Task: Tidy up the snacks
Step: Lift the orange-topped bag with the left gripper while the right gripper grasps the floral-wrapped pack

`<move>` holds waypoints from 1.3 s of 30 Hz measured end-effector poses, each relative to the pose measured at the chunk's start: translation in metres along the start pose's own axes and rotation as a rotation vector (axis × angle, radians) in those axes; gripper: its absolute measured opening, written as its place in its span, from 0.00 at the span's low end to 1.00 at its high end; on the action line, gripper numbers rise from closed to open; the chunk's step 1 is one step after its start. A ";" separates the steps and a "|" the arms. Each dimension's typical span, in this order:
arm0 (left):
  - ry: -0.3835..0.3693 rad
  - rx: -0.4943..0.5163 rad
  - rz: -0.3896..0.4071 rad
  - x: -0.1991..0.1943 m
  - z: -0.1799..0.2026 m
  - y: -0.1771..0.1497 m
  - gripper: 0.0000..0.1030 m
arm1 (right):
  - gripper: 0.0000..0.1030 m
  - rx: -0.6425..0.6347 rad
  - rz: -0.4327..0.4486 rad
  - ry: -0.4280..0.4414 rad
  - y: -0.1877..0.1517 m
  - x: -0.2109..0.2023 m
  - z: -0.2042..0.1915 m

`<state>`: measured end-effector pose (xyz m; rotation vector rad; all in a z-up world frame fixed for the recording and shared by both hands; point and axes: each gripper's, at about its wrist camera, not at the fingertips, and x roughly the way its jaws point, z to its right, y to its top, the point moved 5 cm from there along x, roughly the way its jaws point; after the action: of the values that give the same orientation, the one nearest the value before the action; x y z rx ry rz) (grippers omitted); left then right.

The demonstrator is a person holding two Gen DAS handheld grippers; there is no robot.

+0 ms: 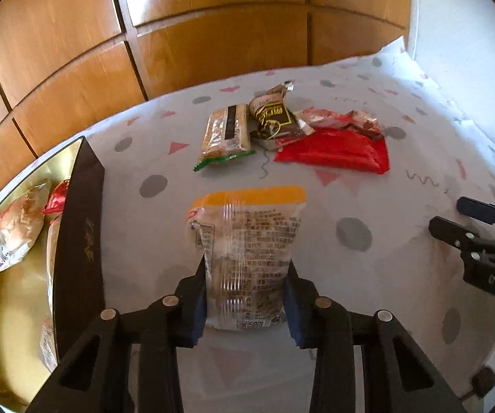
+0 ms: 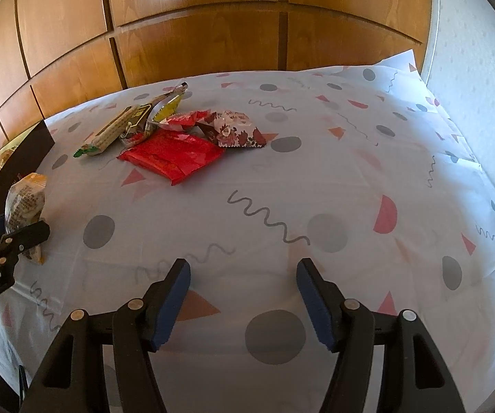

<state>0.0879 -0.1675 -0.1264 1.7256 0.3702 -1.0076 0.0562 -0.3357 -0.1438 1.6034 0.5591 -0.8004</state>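
Note:
My left gripper (image 1: 245, 296) is shut on a clear snack pack with an orange top (image 1: 247, 241) and holds it just above the table; the pack also shows in the right wrist view (image 2: 25, 203). A dark box with a gold inside (image 1: 75, 241) stands to the left and holds several snack packs (image 1: 17, 227). At the back lie a cracker pack (image 1: 226, 130), a brown pack (image 1: 275, 117), a red pack (image 1: 336, 153) and a floral pack (image 2: 233, 129). My right gripper (image 2: 244, 292) is open and empty over the cloth.
The table wears a white cloth with grey dots and pink triangles (image 2: 316, 189). Wooden panels (image 2: 195, 34) stand behind it. A white wall (image 2: 471, 69) runs along the right edge. My right gripper also shows at the right of the left wrist view (image 1: 453, 216).

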 end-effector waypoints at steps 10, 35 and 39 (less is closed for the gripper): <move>-0.109 -0.063 -0.023 0.024 -0.016 0.005 0.54 | 0.64 -0.002 -0.031 -0.013 0.002 0.002 -0.001; -0.133 -0.033 0.109 0.007 -0.012 -0.016 0.42 | 0.40 -0.377 -0.217 0.018 0.133 0.080 -0.027; -0.131 -0.031 0.111 0.008 -0.012 -0.016 0.42 | 0.39 -0.433 -0.248 -0.016 0.133 0.101 -0.030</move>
<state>0.0873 -0.1524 -0.1410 1.6245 0.2024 -1.0221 0.2259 -0.3389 -0.1321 1.1426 0.8675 -0.8072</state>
